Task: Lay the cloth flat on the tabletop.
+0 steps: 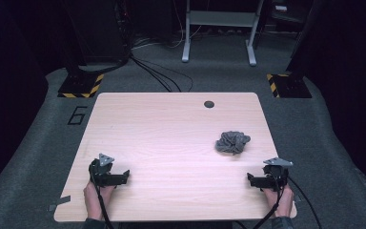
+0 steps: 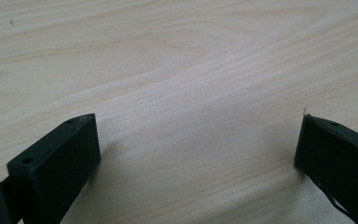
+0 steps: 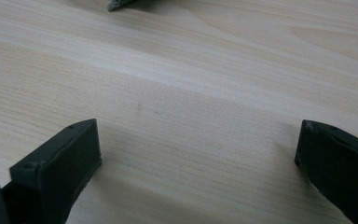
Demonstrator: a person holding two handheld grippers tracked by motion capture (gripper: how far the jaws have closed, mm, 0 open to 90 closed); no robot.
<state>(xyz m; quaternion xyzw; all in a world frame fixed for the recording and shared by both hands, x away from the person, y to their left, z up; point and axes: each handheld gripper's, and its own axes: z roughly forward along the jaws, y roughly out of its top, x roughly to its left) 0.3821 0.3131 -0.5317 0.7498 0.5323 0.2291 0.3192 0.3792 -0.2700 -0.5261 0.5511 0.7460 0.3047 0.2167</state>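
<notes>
We see a grey carpeted floor (image 1: 314,124) across the high view, dark around the edges. Top centre of the frame: a light metal stand (image 1: 219,28) with two feet. Black cables (image 1: 157,71) run from upper left down toward the table's far edge. Two black bases with yellow-black hazard striping (image 1: 81,86) sit left and right of the table's far corners, the right one at (image 1: 288,85). A "6" (image 1: 77,115) is marked on the floor just left of the table.

The light wood table (image 1: 171,143) takes the middle of the frame. A small dark round hole (image 1: 209,104) sits near its far edge, right of centre.

On the table, right of centre, we see a crumpled grey cloth (image 1: 232,142), bunched into a lump, well apart from both grippers. In the right gripper view its edge (image 3: 119,4) just clips the top of the frame, left of centre.

Lower left of the high view: left gripper (image 1: 121,177), held by the person's left hand (image 1: 97,195), resting on the table, with the grey three-cornered plate on top. In the left gripper view (image 2: 198,140) we see the jaws spread wide, bare wood between them, nothing held.

Lower right of the high view: right gripper (image 1: 252,180), held by the right hand (image 1: 280,200), near the table's front right corner, its cable trailing off toward the bottom. In the right gripper view (image 3: 198,142) the jaws are likewise wide apart with bare wood between, gripping nothing.
</notes>
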